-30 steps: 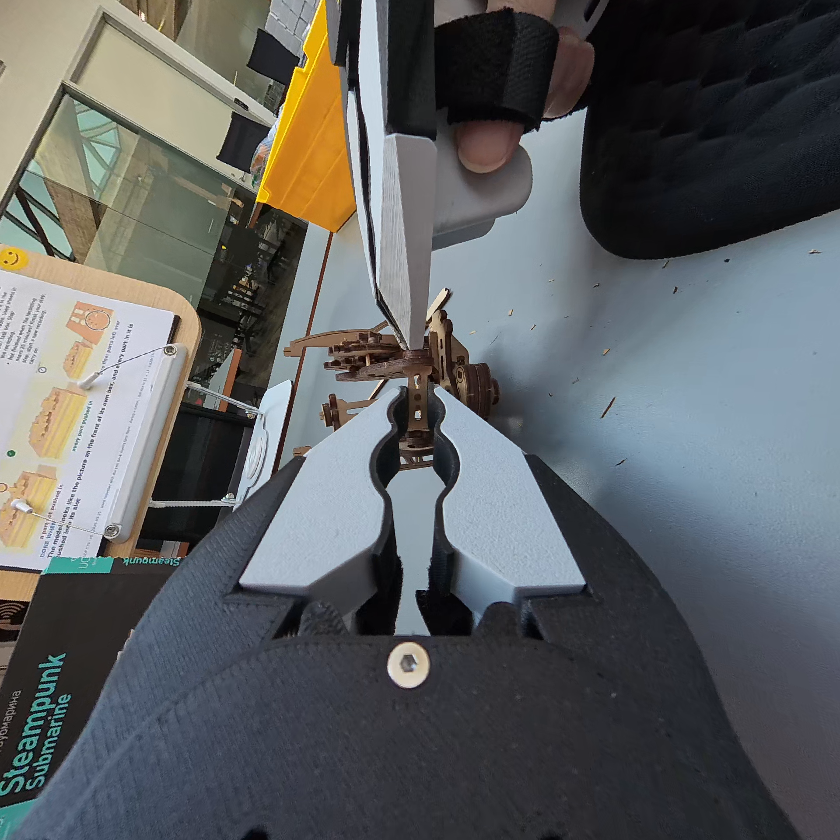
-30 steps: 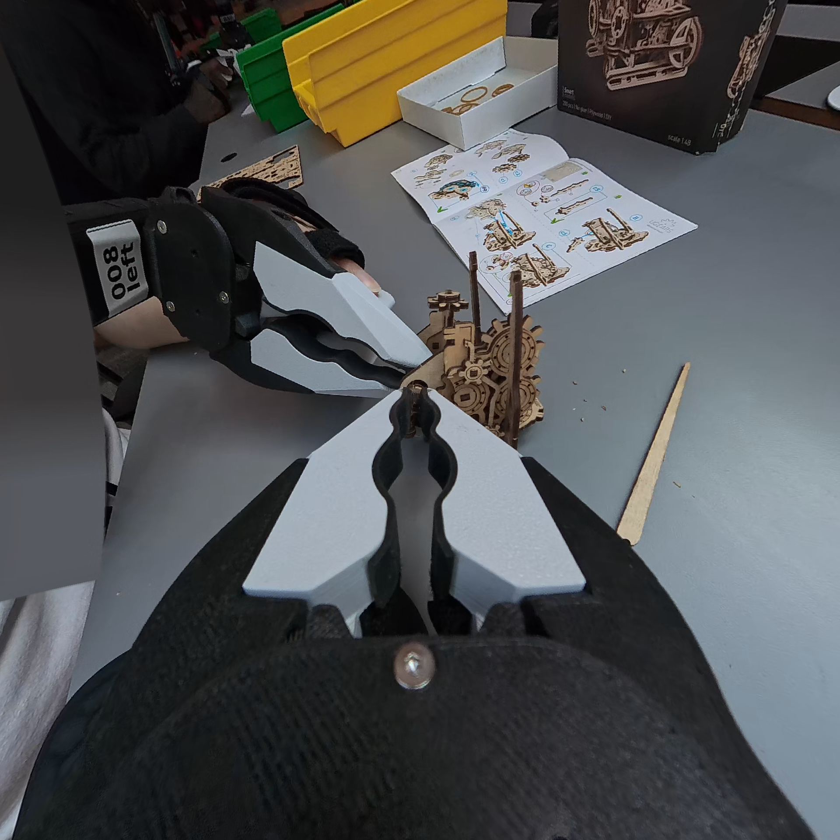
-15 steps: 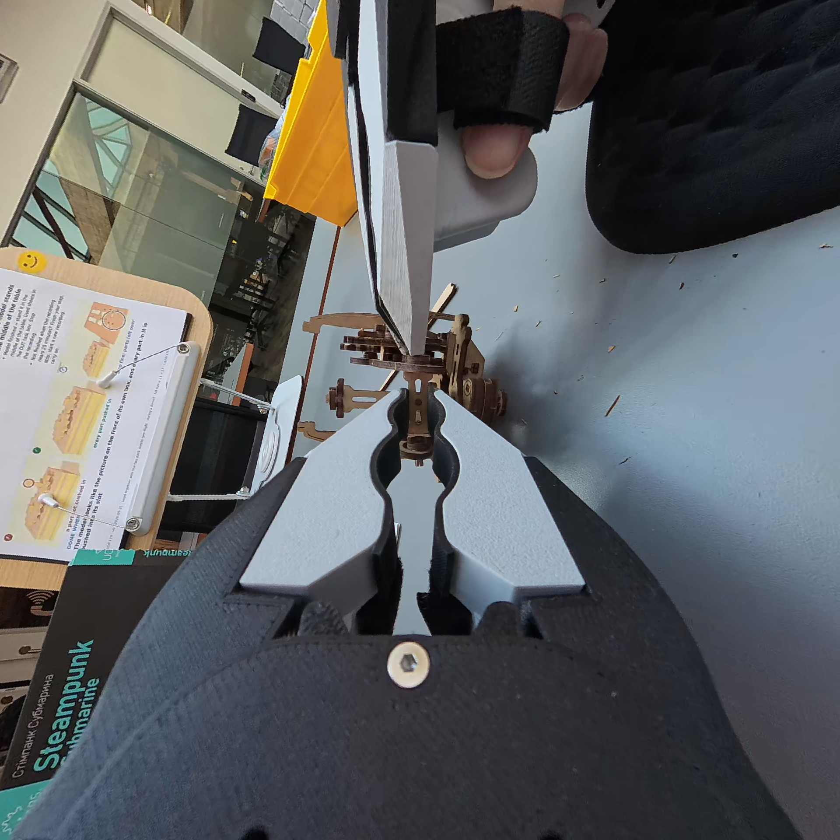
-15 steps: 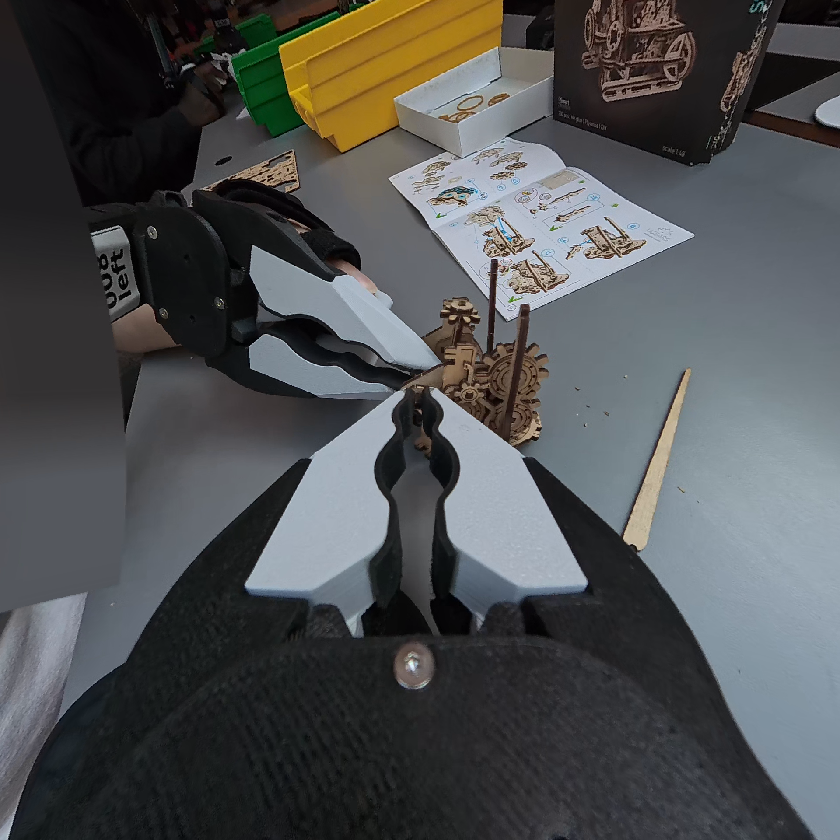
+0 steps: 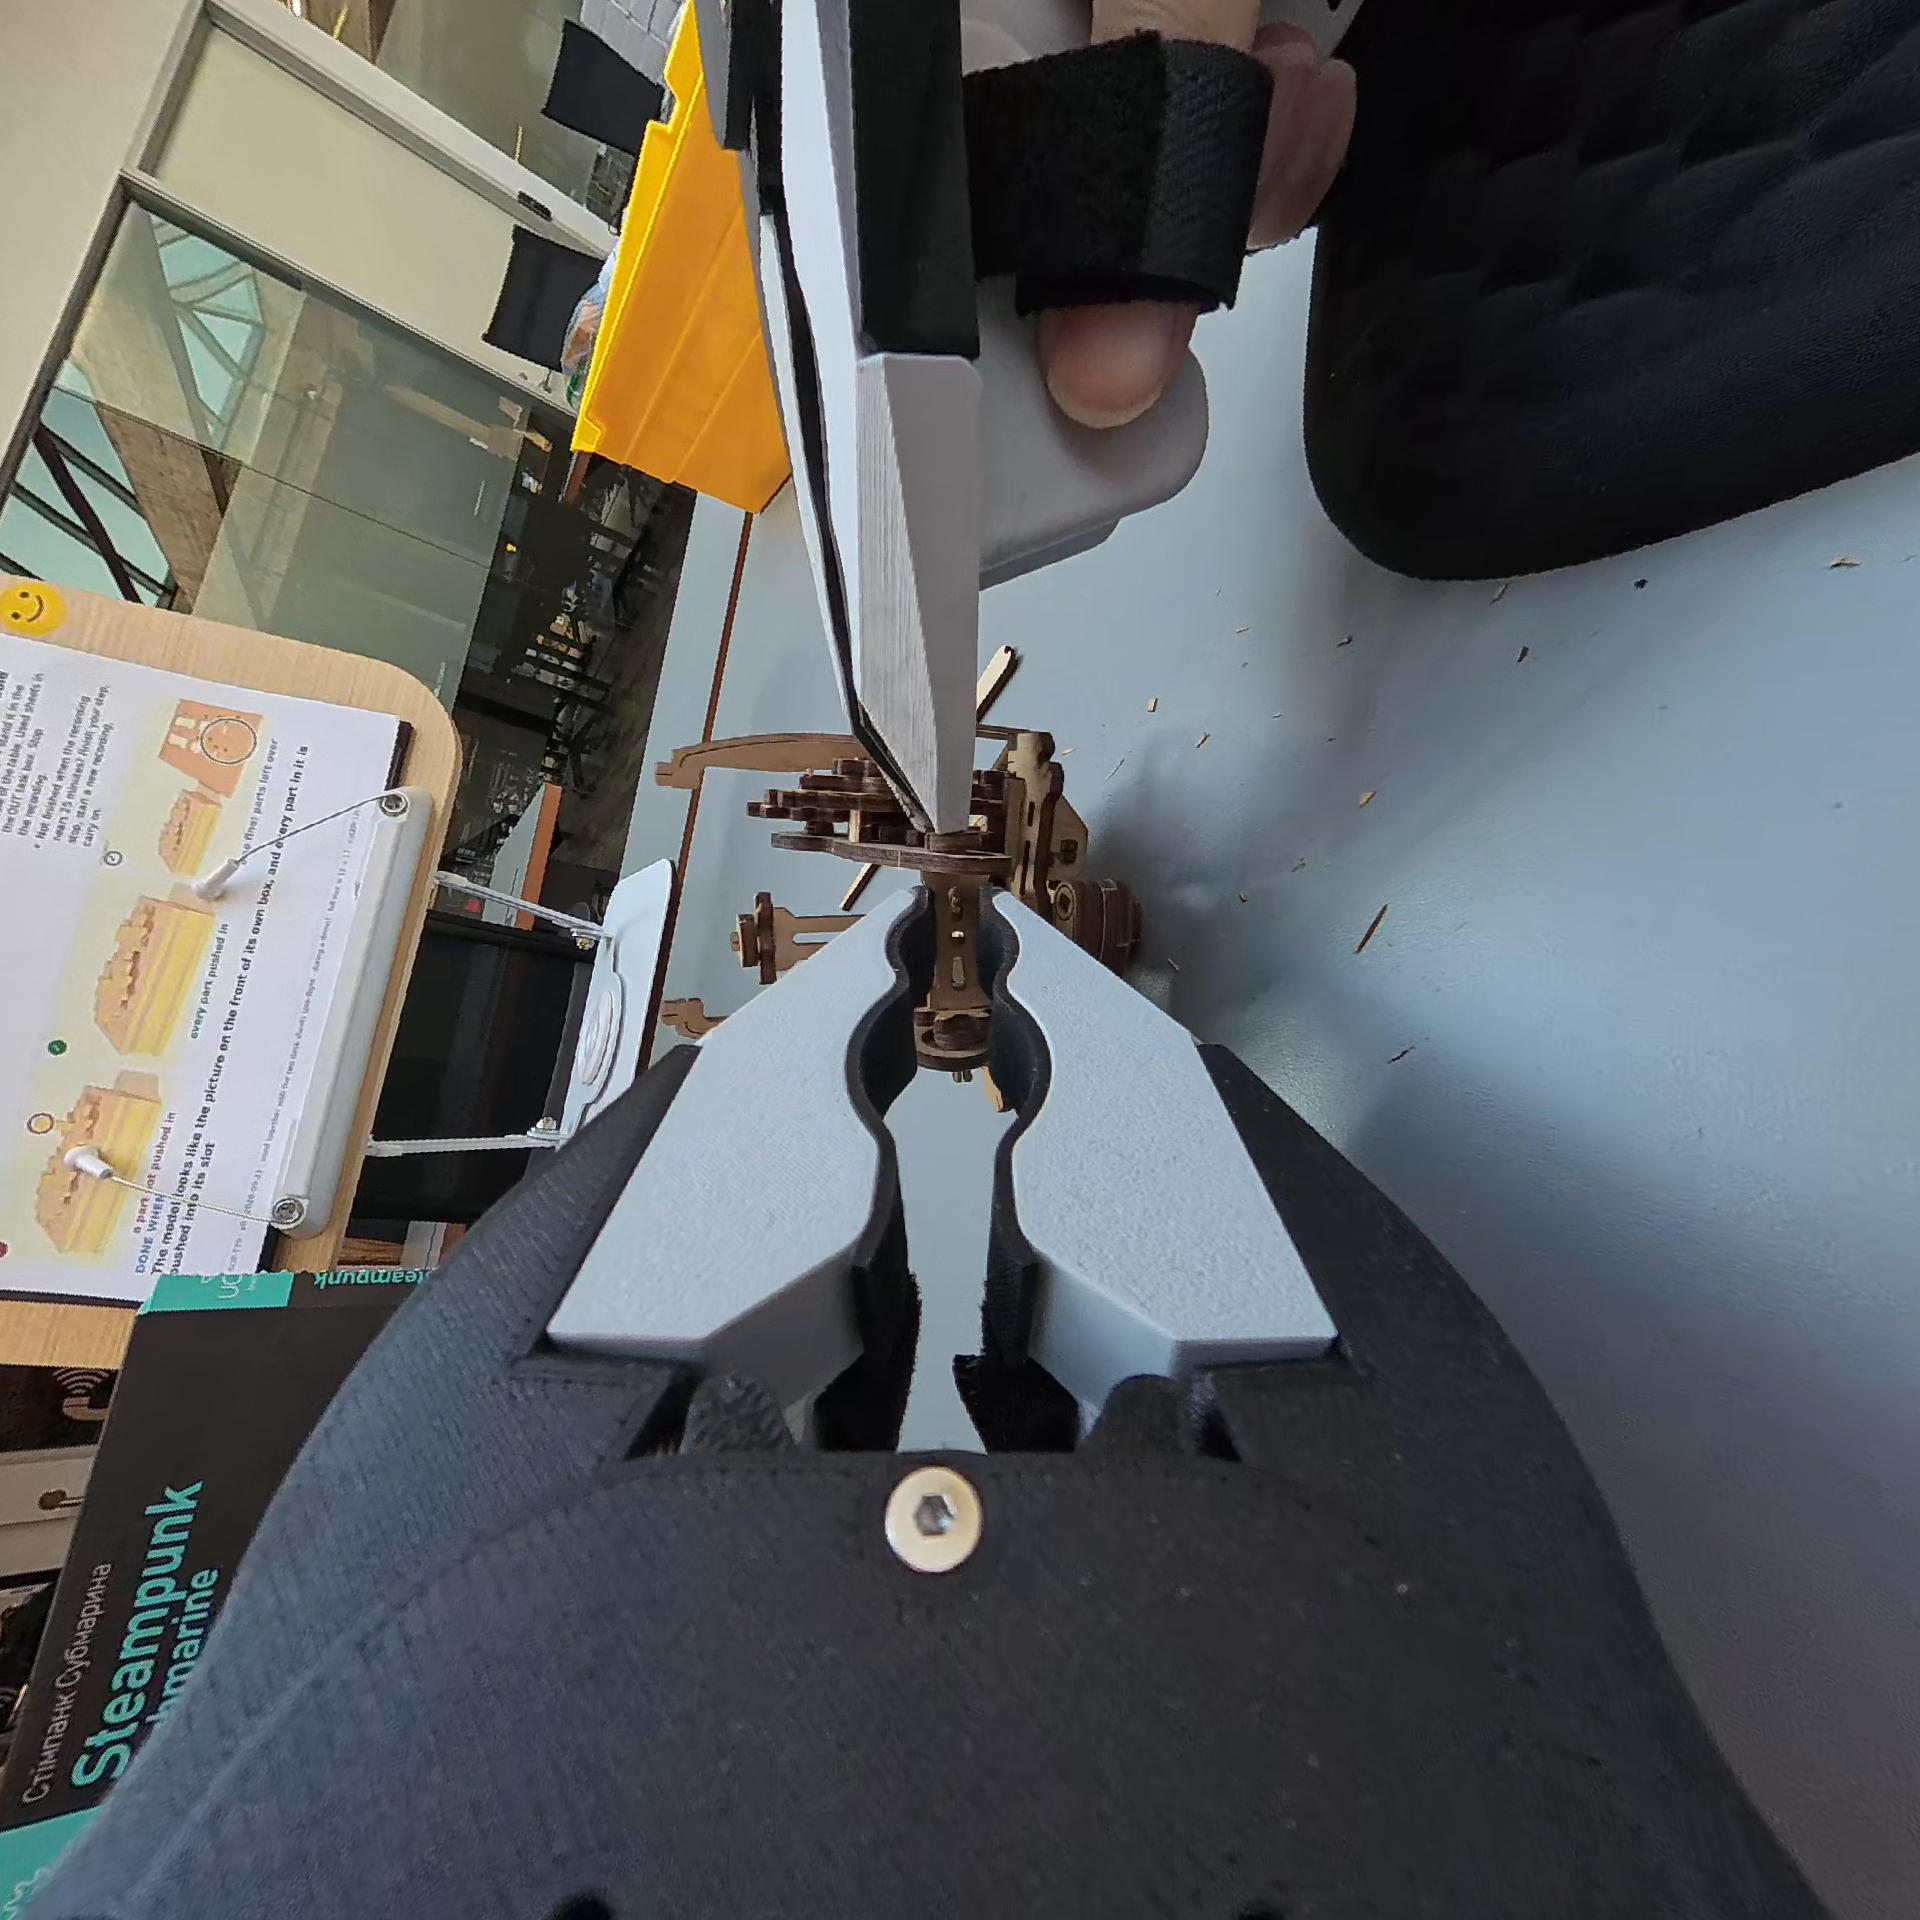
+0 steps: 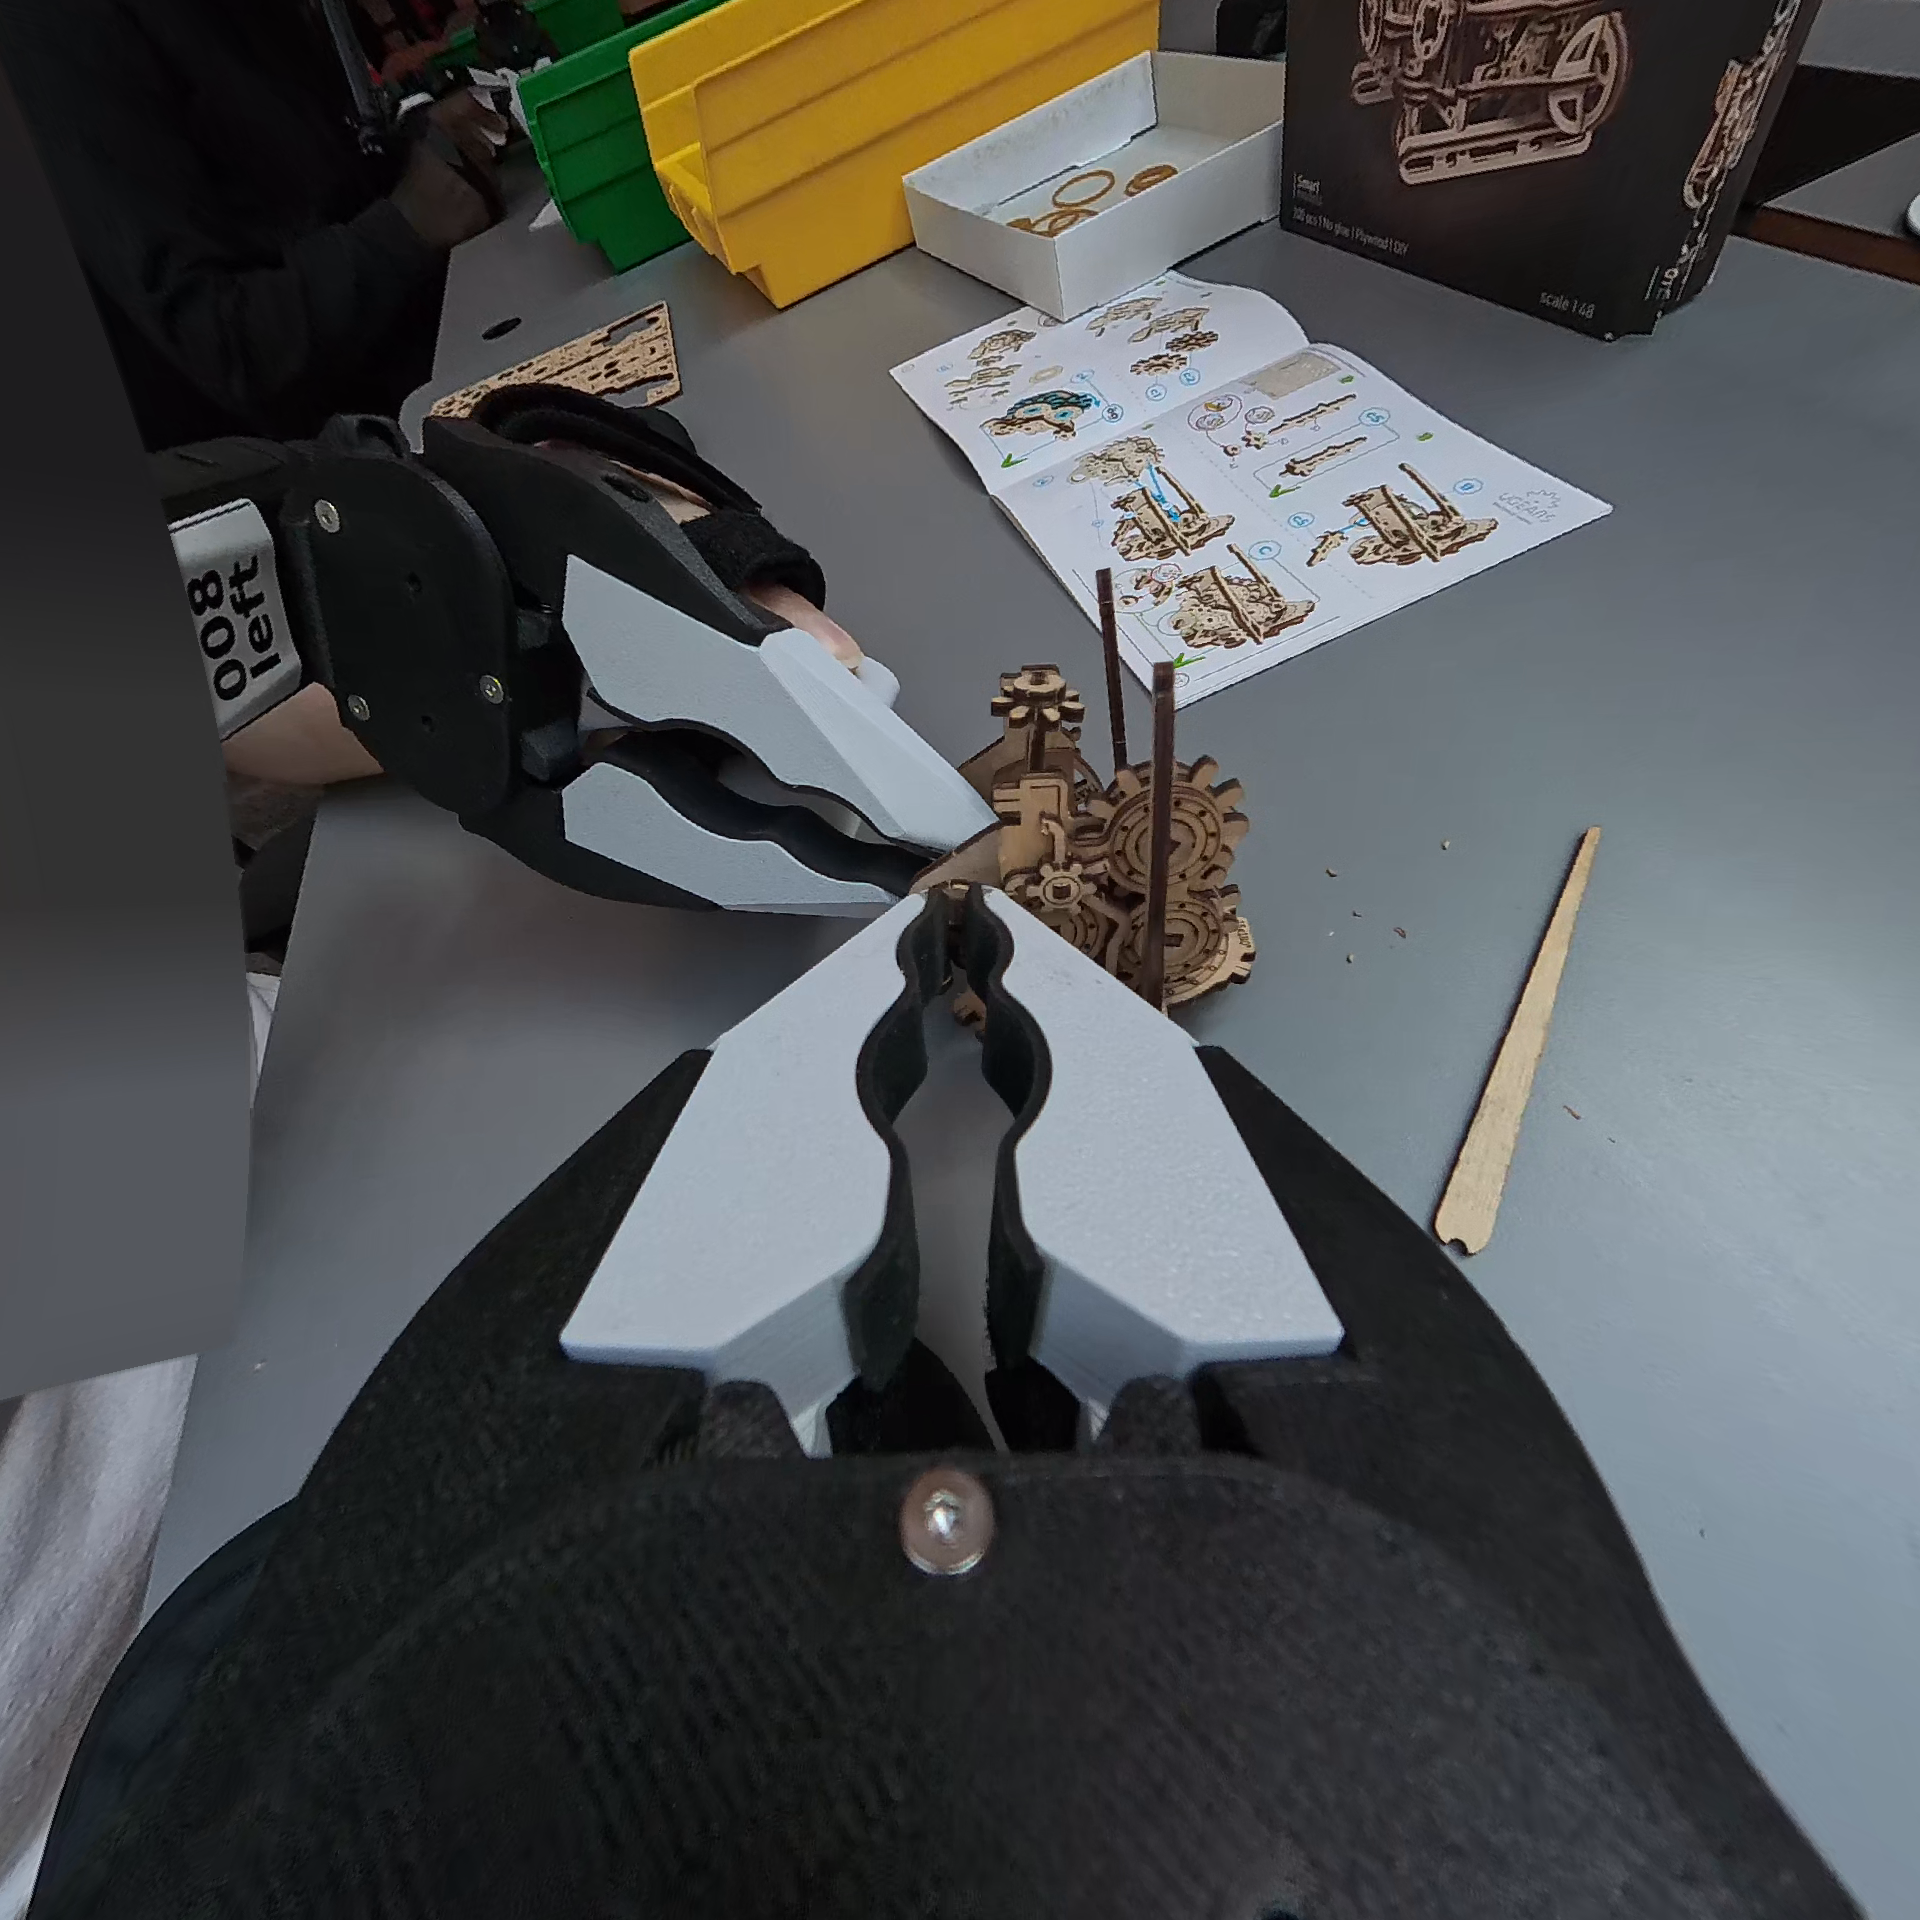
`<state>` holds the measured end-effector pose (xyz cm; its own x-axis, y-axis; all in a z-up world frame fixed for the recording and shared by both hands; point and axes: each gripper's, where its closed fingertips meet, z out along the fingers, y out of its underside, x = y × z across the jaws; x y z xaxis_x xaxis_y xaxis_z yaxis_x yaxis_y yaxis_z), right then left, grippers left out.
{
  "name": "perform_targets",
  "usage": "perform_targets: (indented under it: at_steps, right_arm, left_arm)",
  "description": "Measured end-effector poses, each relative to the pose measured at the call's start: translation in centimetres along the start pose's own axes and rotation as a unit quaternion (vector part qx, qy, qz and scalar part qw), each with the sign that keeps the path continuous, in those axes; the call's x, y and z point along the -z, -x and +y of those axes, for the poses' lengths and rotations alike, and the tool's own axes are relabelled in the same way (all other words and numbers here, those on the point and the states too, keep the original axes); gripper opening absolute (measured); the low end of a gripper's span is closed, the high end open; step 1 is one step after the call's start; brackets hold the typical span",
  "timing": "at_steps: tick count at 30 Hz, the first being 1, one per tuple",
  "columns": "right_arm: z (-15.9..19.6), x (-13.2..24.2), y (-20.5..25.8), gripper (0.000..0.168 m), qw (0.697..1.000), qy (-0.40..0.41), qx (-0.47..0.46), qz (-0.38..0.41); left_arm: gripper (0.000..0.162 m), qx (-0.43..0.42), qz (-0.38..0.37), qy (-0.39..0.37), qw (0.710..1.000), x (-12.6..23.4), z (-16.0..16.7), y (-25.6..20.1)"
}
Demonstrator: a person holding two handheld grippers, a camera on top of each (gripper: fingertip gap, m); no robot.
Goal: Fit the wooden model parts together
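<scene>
A small wooden model [image 6: 1122, 862] with gears and two upright dark rods stands on the grey table [image 6: 1558, 779]. My right gripper [image 6: 956, 906] is shut on a thin dark wooden piece at the model's near edge. My left gripper [image 6: 930, 857] comes in from the left, shut on the same side of the model. In the left wrist view my left gripper [image 5: 954, 914] pinches a dark slotted wooden part [image 5: 954, 977] of the model [image 5: 1023, 831]. The right gripper [image 5: 940, 816] comes down from above, its tip on a flat dark piece.
A long wooden stick [image 6: 1517, 1039] lies to the right. An open instruction leaflet [image 6: 1247, 468], a white box [image 6: 1091, 177], yellow [image 6: 883, 135] and green bins [image 6: 592, 135], a dark kit box [image 6: 1538, 156] and a wooden part sheet [image 6: 582, 364] lie behind. A clipboard [image 5: 156, 935] stands left. The tips of both grippers are at nearly the same place. From either gripper's tips it is about 11 cm to the long wooden stick [image 6: 1517, 1039].
The model has turned and tilted slightly between the two grippers, and its rods lean differently. Both grippers stay shut on it in about the same place.
</scene>
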<state>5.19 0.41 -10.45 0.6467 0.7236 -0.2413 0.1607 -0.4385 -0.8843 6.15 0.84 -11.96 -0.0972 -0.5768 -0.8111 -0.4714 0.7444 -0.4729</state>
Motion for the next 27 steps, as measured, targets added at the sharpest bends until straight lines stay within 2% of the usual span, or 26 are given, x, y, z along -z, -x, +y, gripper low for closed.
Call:
perform_targets:
  at_steps: [6,10,17,27]
  right_arm:
    - [-0.6,0.8,0.0,0.001,0.999,-0.013,-0.023,-0.024]
    - [-0.6,0.9,-0.2,0.001,0.999,-0.014,-0.022,-0.024]
    - [-0.5,0.9,-0.3,0.002,0.999,-0.014,-0.025,-0.028]
    - [-0.5,0.9,-0.5,0.0,0.998,-0.02,-0.044,-0.036]
  left_arm:
    - [0.005,-0.006,-0.029,-0.028,0.999,0.1,-0.7,0.7]
    - [0.006,-0.026,-0.045,-0.019,0.998,0.2,-0.4,0.9]
    - [0.006,0.024,-0.004,-0.013,1.0,0.2,-0.2,0.7]
    - [0.006,0.029,-0.009,-0.014,0.999,0.3,0.0,1.2]
